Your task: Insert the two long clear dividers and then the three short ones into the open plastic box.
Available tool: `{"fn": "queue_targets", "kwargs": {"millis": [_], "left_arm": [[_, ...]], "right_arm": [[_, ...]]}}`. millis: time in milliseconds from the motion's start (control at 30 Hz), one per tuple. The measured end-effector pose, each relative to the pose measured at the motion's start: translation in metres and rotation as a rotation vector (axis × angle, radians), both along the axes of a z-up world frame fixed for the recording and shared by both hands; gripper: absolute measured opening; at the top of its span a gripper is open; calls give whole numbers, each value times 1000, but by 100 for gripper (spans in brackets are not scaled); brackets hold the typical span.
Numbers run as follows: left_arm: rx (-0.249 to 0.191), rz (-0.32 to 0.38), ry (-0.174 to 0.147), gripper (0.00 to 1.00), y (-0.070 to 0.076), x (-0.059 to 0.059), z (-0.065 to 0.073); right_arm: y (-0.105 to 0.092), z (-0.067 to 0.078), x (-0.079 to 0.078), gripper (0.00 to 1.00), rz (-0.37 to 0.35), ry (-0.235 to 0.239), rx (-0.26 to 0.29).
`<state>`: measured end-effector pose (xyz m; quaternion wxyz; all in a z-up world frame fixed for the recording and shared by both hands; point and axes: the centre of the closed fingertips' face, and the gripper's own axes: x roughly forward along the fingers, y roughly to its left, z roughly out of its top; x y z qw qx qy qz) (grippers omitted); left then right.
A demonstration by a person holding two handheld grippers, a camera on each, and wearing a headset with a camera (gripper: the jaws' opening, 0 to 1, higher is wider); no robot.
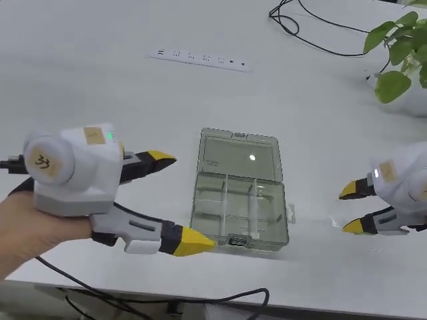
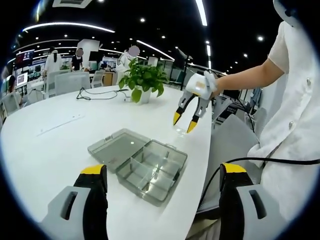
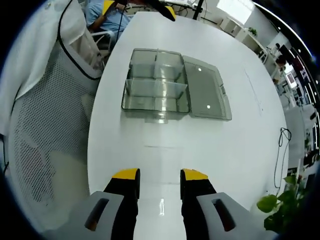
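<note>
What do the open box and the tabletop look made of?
The open box: clear, greyish plastic, glossy; the white surface shows through it and a bright glint sits on its lid. The tabletop: smooth white, perhaps laminate; soft sheen, material uncertain.

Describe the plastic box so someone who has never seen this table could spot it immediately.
On the white table, near its front edge, the plastic box sits between the left gripper and the right gripper. Unlike the power strip and the potted plant farther back, it is see-through grey, split into compartments, with its lid lying open flat behind it.
</note>
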<state>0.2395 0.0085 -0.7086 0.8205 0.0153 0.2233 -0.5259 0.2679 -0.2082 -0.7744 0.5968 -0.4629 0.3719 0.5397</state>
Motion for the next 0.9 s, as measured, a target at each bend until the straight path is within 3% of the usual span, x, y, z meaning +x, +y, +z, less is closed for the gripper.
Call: {"fn": "queue_targets", "kwargs": {"millis": [67, 300, 433, 467, 500, 567, 633, 800, 900], "left_arm": [[-9, 4, -2, 94, -3, 2, 4], [-74, 32, 41, 88, -19, 9, 18], [-77, 39, 62, 82, -26, 9, 20], [-93, 44, 76, 82, -28, 9, 22], [-129, 60, 114, 81, -33, 9, 26], [-159, 75, 158, 78, -38, 9, 29], [-181, 77, 163, 74, -43, 10, 33], [-287, 119, 286, 64, -56, 11, 42], [-307, 126, 318, 59, -61, 11, 44]], "right_arm": [[8, 10, -1, 33, 2, -16, 15], [37, 46, -1, 33, 15, -95, 64], [45, 55, 5, 33, 27, -136, 76], [49, 59, 5, 33, 31, -150, 81], [53, 62, 4, 33, 32, -155, 84], [60, 68, 1, 33, 37, -167, 89], [68, 75, -2, 33, 48, -186, 93], [84, 86, -8, 33, 52, -205, 113], [92, 90, -12, 33, 58, -216, 117]]}}
